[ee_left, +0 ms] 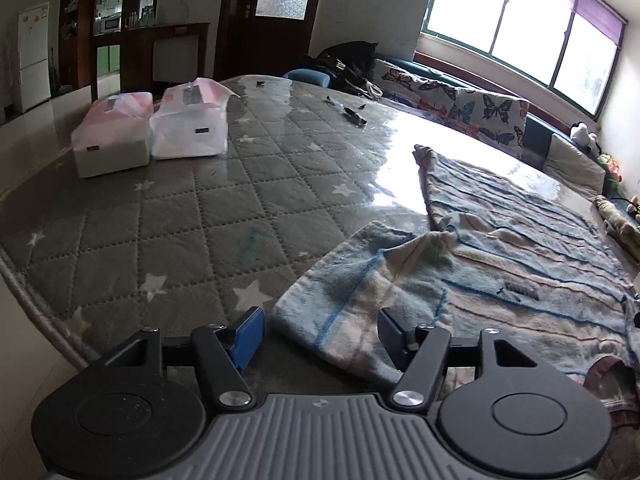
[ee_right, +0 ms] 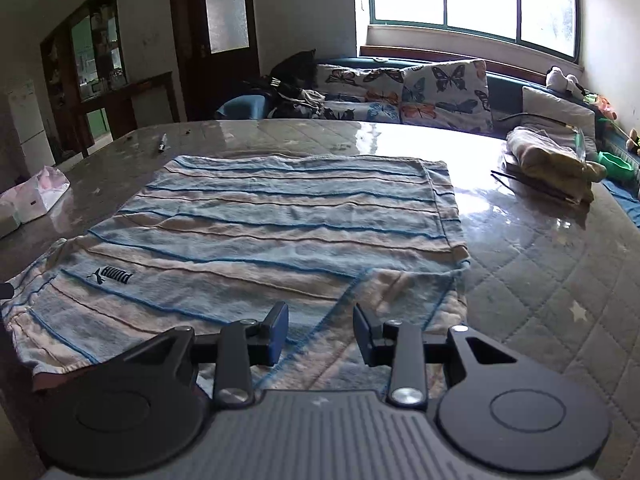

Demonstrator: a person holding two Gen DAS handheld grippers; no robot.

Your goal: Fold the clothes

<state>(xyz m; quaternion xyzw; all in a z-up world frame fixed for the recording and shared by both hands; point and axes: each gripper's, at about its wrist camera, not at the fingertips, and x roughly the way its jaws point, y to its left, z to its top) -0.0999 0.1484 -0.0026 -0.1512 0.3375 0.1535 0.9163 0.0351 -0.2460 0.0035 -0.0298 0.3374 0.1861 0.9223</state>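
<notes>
Both my grippers hang open over the striped shirt.
My left gripper (ee_left: 322,334) and right gripper (ee_right: 321,330) hold nothing; the shirt (ee_right: 288,216) lies flat, and its sleeve (ee_left: 356,280) could bunch, I think, if I pinch only one layer.

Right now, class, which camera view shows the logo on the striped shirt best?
The right wrist view: the dark logo on the striped shirt is near and readable, though upside down. In the left wrist view it is a small, blurred mark.

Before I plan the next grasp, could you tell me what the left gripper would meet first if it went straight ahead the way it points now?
Most likely the near sleeve of the striped shirt on the quilted mattress. The left gripper is open and the sleeve lies right ahead between its fingers, though depth is hard to judge.
</notes>
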